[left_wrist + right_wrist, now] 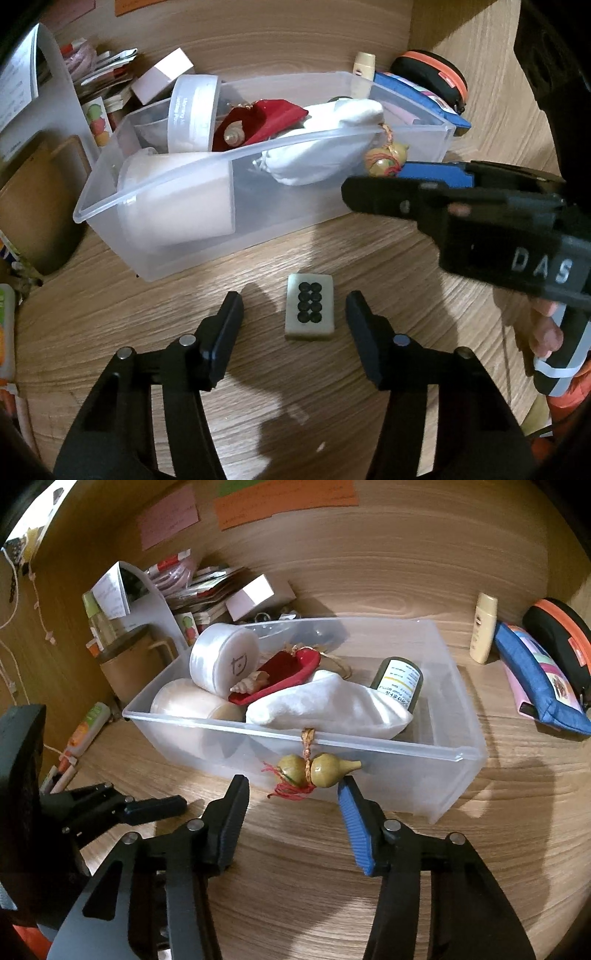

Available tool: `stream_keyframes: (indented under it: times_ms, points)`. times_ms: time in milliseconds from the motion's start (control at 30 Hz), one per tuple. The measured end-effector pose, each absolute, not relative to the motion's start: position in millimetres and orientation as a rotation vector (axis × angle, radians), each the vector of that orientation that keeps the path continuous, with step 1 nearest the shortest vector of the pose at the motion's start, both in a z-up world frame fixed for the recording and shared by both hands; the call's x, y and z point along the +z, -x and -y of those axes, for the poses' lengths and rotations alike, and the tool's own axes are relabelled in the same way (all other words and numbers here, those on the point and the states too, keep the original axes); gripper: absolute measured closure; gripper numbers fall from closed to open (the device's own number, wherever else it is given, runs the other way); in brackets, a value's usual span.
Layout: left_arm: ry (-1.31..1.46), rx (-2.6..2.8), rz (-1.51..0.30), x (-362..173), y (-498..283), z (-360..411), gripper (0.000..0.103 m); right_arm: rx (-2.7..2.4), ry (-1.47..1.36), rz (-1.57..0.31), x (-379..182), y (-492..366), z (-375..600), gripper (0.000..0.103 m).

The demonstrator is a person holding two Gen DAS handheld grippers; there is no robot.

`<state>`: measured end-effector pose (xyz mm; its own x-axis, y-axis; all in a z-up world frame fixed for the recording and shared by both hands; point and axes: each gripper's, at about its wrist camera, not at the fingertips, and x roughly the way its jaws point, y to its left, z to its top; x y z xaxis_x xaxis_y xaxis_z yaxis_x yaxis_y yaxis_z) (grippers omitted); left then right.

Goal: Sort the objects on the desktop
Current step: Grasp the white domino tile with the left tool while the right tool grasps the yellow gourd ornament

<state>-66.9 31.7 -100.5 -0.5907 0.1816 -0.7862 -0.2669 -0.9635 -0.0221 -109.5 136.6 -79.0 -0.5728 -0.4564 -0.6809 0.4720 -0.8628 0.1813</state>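
A cream mahjong tile with black circles lies face up on the wooden desk. My left gripper is open, its fingers on either side of the tile, apart from it. A clear plastic bin behind holds a white sock, a red dish with a shell, round white containers and a dark bottle. A small gourd charm hangs by its cord over the bin's front rim. My right gripper is open, just in front of the charm; it also shows in the left wrist view.
A blue pouch, a black-and-orange case and a cream bottle lie right of the bin. Boxes, papers and a brown tin crowd the back left corner. The desk's back wall carries paper notes.
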Motion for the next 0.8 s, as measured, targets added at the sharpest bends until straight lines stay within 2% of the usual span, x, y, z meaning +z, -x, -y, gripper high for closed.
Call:
stream_keyframes:
  times_ms: [267, 333, 433, 667, 800]
  points:
    - [1.252, 2.587, -0.180, -100, 66, -34, 0.062, -2.449, -1.023, -0.035, -76, 109, -137, 0.071]
    - [1.247, 2.585, -0.182, -100, 66, -35, 0.072, -2.453, -1.023, -0.019, -76, 109, -139, 0.074]
    - [1.241, 2.582, -0.190, -100, 66, -36, 0.079, -2.469, -0.998, -0.001, -75, 107, -140, 0.074]
    - [1.196, 2.624, -0.237, -96, 60, -38, 0.079, -2.483, -0.937, -0.014, -70, 95, -142, 0.074]
    - [1.197, 2.627, -0.193, -96, 58, -34, 0.079, -2.481, -0.911, 0.007, -65, 89, -148, 0.074]
